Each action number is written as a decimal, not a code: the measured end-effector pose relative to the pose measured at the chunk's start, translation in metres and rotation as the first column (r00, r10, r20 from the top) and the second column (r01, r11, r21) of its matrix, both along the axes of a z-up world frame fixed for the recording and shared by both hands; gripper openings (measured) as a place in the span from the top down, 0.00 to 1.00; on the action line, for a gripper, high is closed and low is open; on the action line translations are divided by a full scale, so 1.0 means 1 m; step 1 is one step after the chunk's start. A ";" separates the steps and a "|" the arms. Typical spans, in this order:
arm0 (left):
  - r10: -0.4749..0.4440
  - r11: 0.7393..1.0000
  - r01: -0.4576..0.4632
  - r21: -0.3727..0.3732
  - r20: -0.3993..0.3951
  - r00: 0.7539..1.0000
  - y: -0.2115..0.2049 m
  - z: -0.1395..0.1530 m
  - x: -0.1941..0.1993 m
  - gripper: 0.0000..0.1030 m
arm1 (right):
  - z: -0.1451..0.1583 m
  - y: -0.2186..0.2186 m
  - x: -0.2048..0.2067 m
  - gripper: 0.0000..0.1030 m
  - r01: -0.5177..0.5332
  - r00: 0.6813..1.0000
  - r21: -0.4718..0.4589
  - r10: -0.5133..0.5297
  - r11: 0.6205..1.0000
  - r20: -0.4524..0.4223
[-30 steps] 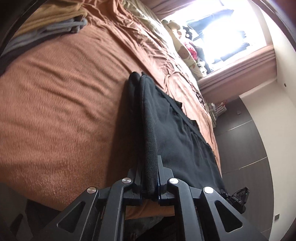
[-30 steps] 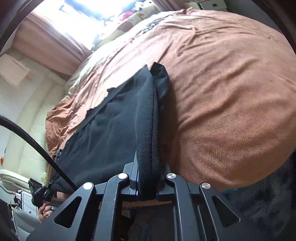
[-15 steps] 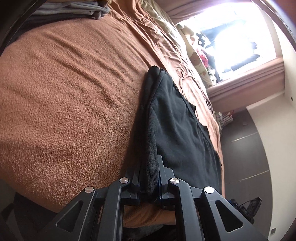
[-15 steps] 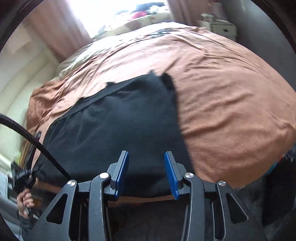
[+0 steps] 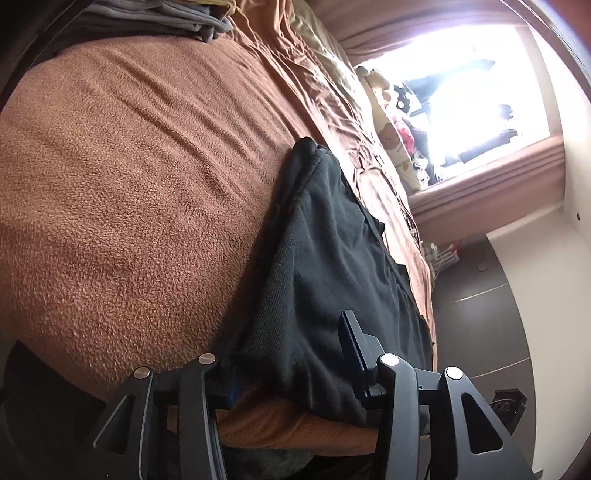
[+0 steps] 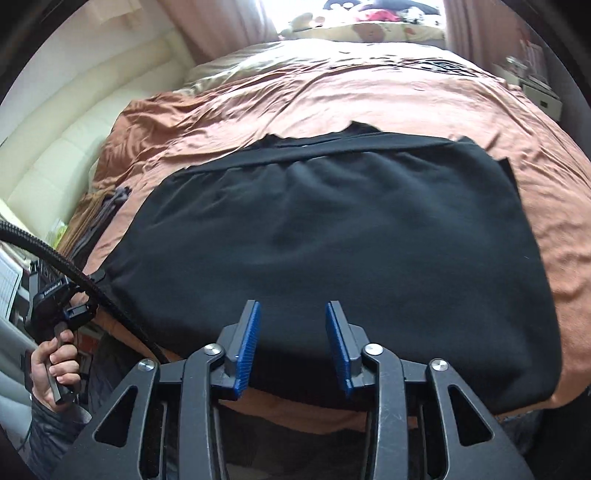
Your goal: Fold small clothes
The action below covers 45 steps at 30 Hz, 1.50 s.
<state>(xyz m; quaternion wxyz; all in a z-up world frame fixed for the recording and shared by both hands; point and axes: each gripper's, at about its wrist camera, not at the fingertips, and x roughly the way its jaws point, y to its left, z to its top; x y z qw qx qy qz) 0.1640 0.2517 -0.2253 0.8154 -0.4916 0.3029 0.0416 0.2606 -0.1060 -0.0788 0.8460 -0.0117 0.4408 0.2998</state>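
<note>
Where the bed (image 6: 424, 103) fills both views: covered in a brown fleece blanket (image 5: 129, 192), rumpled brown sheet further back, pale padded headboard (image 6: 62, 147) along one side.

Black garment (image 6: 332, 236): spread flat on the blanket near the bed's front edge, roughly rectangular, doubled over with a band of the lower layer showing along the far edge; from the left wrist view seen edge-on (image 5: 332, 266), near corner sagging slightly over the bed edge.

Stack of folded grey and tan clothes (image 5: 155, 18): on the bed, well apart from the black garment, toward the far corner on the left side.

Stuffed toys and cushions (image 6: 369, 22): heaped at the far end of the bed below a bright window.

Right gripper (image 6: 291, 347): held above the garment's near edge, blue-padded fingers (image 6: 247, 347) parted wide, nothing between them, clear of the cloth.

Left gripper (image 5: 288, 362): at the garment's near corner, fingers spread wide, cloth lying between them but not pinched; left pad mostly hidden behind the fabric.

Hand (image 6: 51, 365): wrapped around the left gripper's handle, at the lower left of the right wrist view, black cable (image 6: 74, 273) arching above it.
</note>
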 end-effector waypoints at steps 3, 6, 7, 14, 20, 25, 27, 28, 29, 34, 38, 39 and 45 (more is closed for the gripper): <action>0.018 1.000 -0.018 0.018 -0.017 1.000 -0.002 -0.002 -0.004 0.68 | -0.009 0.019 0.010 0.83 -0.031 1.000 -0.016 0.031 0.999 -0.001; 0.031 1.000 -0.031 0.003 -0.034 0.999 -0.001 -0.007 -0.005 0.76 | -0.019 0.037 0.011 0.88 -0.063 0.998 -0.034 0.063 0.997 -0.007; 0.035 0.999 -0.035 -0.002 -0.030 0.999 -0.001 -0.008 -0.007 0.76 | -0.023 0.046 0.013 0.88 -0.075 0.997 -0.044 0.075 0.996 -0.009; 0.041 0.999 -0.040 0.025 -0.057 0.998 -0.003 -0.006 -0.006 0.79 | -0.054 0.075 0.014 0.90 -0.115 0.993 -0.113 0.110 0.987 -0.047; 0.053 0.998 -0.051 0.036 -0.066 0.996 -0.005 -0.006 0.001 0.79 | -0.047 0.091 0.024 0.94 -0.125 0.992 -0.158 0.119 0.979 -0.046; 0.079 0.997 -0.078 0.025 -0.084 0.993 -0.007 -0.008 0.003 0.79 | -0.047 0.096 0.041 0.94 -0.110 0.993 -0.161 0.103 0.981 -0.052; 0.086 0.996 -0.084 0.024 -0.091 0.992 -0.007 -0.009 0.004 0.79 | -0.046 0.102 0.049 0.94 -0.107 0.994 -0.171 0.100 0.980 -0.050; 0.091 0.996 -0.089 0.021 -0.093 0.992 -0.007 -0.010 0.004 0.79 | -0.047 0.105 0.053 0.95 -0.104 0.994 -0.170 0.096 0.980 -0.054; 0.095 0.995 -0.093 0.018 -0.094 0.991 -0.007 -0.010 0.003 0.79 | -0.047 0.109 0.060 0.95 -0.098 0.994 -0.167 0.089 0.981 -0.059; 0.113 0.994 -0.112 0.015 -0.106 0.988 -0.009 -0.010 0.004 0.79 | -0.053 0.124 0.089 0.98 -0.074 0.995 -0.177 0.062 0.981 -0.073; 0.121 0.993 -0.121 0.006 -0.115 0.986 -0.008 -0.011 0.005 0.79 | -0.054 0.134 0.116 0.98 -0.035 0.998 -0.192 0.023 0.981 -0.065; 0.124 0.992 -0.125 -0.001 -0.116 0.986 -0.007 -0.011 0.005 0.79 | -0.054 0.136 0.125 0.98 -0.022 0.998 -0.195 0.010 0.981 -0.065; 0.141 0.989 -0.146 -0.026 -0.129 0.981 -0.005 -0.012 0.005 0.79 | -0.059 0.147 0.160 0.99 0.003 0.997 -0.208 -0.020 0.978 -0.075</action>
